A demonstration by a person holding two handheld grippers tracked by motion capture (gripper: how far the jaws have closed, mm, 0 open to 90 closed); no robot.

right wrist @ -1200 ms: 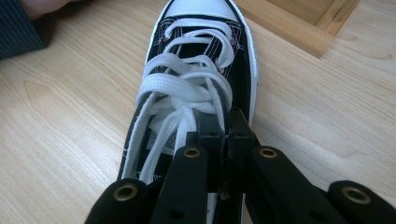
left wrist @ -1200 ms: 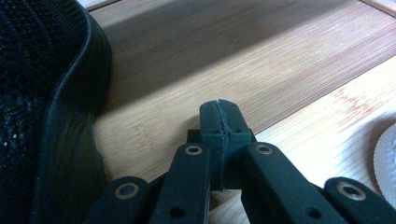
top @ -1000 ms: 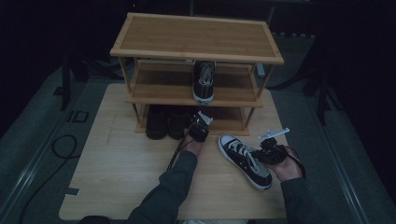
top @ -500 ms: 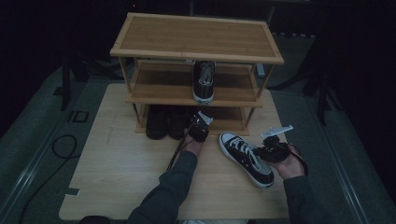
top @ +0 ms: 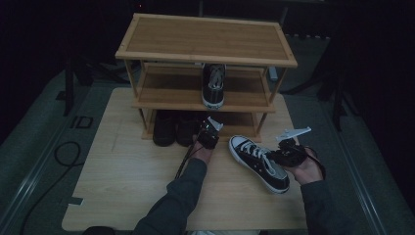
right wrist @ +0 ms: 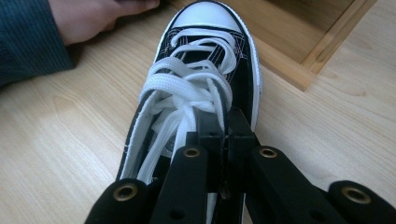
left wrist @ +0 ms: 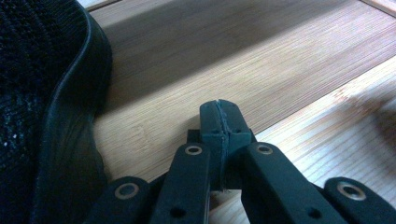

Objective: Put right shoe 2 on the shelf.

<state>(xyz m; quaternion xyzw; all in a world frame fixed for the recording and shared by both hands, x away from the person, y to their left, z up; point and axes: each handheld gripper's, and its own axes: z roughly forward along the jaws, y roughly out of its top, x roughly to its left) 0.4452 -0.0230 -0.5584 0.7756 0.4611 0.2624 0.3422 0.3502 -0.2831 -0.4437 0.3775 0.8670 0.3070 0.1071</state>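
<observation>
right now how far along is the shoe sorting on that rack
Done, it seems: one sneaker stands on the middle shelf, and a dark pair sits on the bottom one. In hand: the right gripper is shut on the side of the black-and-white sneaker, which lies on the table; the left gripper is shut and empty beside the dark pair. Left: probably shelving that sneaker beside its mate.

A pale wooden worktop (top: pixel 122 181) carries a three-tier bamboo shoe rack (top: pixel 205 39) along its far edge. A black-and-white sneaker (top: pixel 259 164) lies near the right edge, in front of the rack.
</observation>
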